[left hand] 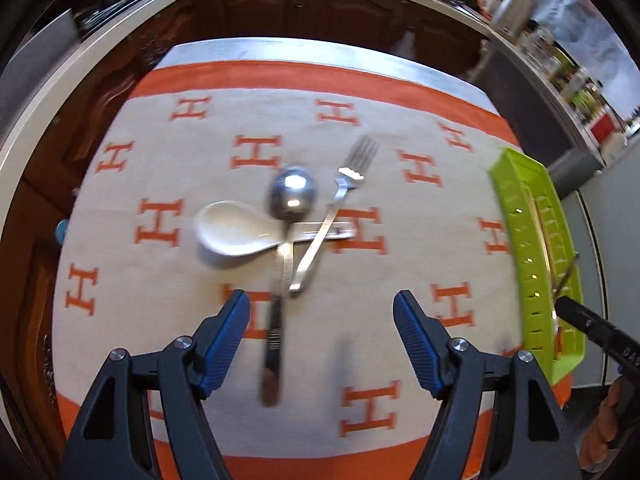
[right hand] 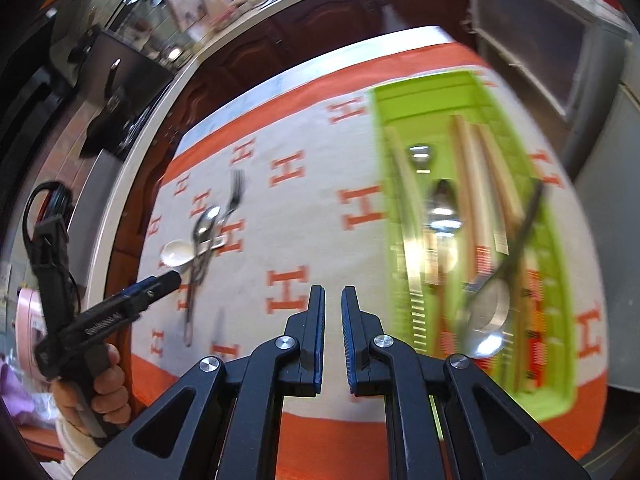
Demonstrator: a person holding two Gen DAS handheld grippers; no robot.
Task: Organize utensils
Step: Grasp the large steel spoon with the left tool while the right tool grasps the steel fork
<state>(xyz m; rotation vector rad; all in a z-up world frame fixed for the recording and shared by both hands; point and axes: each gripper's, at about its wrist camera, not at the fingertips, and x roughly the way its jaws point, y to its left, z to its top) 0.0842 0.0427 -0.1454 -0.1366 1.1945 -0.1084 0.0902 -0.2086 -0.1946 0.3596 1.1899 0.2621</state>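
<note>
Three utensils left on tabletop (left hand: 420, 216): left claw (left hand: 320, 314) spread wide, empty, right over the steel spoon (left hand: 286, 216) handle, which runs straight ahead between the jaws. Fork (left hand: 332, 216) and white spoon (left hand: 236, 228) cross it. Right claw (right hand: 333, 308) together, empty; green tray (right hand: 472, 92) ahead-right.

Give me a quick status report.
Left gripper open over crossed fork, metal spoon, ceramic spoon. Right gripper shut, empty. Green tray part-filled.
</note>
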